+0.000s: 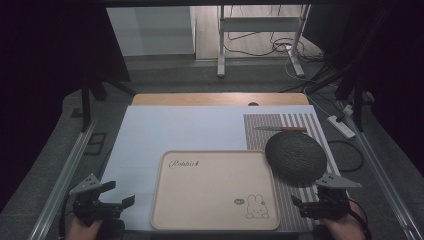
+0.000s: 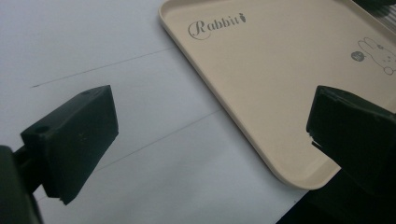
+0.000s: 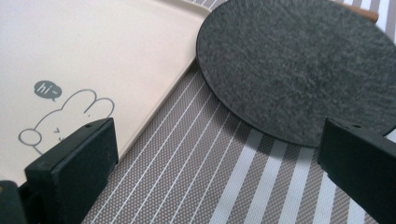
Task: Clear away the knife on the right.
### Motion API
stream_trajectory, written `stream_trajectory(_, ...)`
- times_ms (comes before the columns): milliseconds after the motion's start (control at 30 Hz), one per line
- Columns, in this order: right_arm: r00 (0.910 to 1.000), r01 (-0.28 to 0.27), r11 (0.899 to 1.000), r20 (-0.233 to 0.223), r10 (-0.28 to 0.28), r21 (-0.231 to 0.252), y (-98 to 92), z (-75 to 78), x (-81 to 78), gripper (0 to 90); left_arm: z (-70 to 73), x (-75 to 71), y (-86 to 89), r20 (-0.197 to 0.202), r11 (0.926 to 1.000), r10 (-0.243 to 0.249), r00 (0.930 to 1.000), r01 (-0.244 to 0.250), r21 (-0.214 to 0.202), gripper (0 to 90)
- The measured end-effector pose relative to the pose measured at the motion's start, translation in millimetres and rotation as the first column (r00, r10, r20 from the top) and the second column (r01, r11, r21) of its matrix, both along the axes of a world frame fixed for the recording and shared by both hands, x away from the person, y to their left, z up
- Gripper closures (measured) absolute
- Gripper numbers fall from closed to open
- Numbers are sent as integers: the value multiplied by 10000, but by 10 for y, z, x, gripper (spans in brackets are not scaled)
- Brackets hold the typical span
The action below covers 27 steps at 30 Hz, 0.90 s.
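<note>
A beige tray [image 1: 210, 165] with "Rabbit" lettering and a rabbit drawing lies at the table's near middle. To its right a dark grey round plate [image 1: 296, 156] rests on a striped grey placemat [image 1: 287, 125], with a knife [image 1: 280, 129] just behind it. My left gripper [image 1: 119, 195] hovers open at the near left, over the white sheet beside the tray's corner [image 2: 299, 172]. My right gripper [image 1: 312, 196] is open at the near right, above the placemat [image 3: 210, 172], between the tray edge [image 3: 154, 107] and the plate [image 3: 299, 65]. Neither holds anything.
A white sheet [image 1: 175, 130] covers most of the wooden table [image 1: 220, 98]. Beyond the table are metal stand legs [image 1: 220, 45], cables on the floor and a power strip [image 1: 341, 126] at the right. Metal rails run along both table sides.
</note>
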State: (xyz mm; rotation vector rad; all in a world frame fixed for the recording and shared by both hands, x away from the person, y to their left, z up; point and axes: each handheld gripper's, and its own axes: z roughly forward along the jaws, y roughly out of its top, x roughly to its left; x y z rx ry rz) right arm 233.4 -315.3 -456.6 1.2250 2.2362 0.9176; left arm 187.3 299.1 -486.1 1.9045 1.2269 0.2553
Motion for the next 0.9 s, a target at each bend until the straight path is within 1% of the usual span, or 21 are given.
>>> stream_trajectory(100, 10000, -20, 10000, 87, 19, 28, 2, 8, 12, 0, -1, 0, 1, -5, 10000, 8, 10000, -8, 2, 20)
stream_trajectory(300, 9998, -141, 9999, 120, 141, -33, 9, 7, 48, 0, -2, 0, 2, -18, 10000, 16, 10000, -16, 14, 20)
stream_trajectory(467, 9998, -218, 9997, 47, 217, 106, -2, 5, 86, 0, -3, 2, 3, -39, 10000, 39, 10000, -39, 3, 20)
stream_trajectory(500, 9997, -234, 9994, -39, 235, 249, -7, 3, 105, 0, -3, 2, 3, -41, 10000, 42, 10000, -42, 0, 20)
stream_trajectory(667, 9992, -384, 9989, -42, 385, 277, -3, 14, 136, 0, -3, 3, 5, -69, 10000, 70, 10000, -70, -1, 20)
stream_trajectory(733, 9989, -465, 9982, 29, 464, 387, 5, 17, 159, 0, -3, 4, 4, -72, 10000, 71, 9999, -71, 10, 20)
stream_trajectory(800, 9986, -510, 9965, -86, 517, 662, 10, 19, 204, 0, -4, 6, 4, -73, 10000, 77, 9999, -77, 8, 20)
stream_trajectory(900, 9981, -600, 9951, -116, 611, 786, 19, 20, 239, 0, -5, 7, 3, -88, 10000, 86, 9999, -86, 25, 20)
